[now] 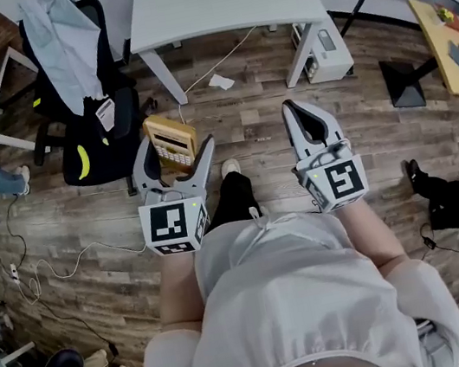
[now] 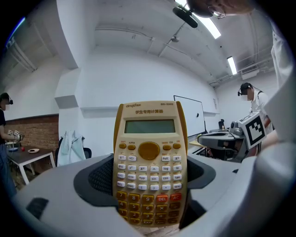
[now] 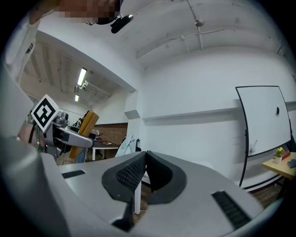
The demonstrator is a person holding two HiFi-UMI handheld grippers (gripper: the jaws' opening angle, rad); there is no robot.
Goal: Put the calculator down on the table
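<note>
Right claw (image 3: 144, 155): jaws shut tip to tip, nothing btw them. Behind the tips, white table leg (image 3: 136, 196) on wood floor (image 3: 147, 194). Far left, left claw (image 3: 85, 140) w/ its marker cube (image 3: 45, 112), tan calculator (image 3: 84, 127) tilted in its grip. Whiteboard (image 3: 266, 122) at right; below it a small yellow tabletop (image 3: 282, 167) w/ potted plant (image 3: 279, 152). Brick wall (image 3: 112, 132) in bg. Ceiling strip lights (image 3: 82, 76) on.

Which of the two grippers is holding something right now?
The left gripper: its fingers clamp a tan calculator upright. The right gripper's fingers are closed together with nothing between them.
</note>
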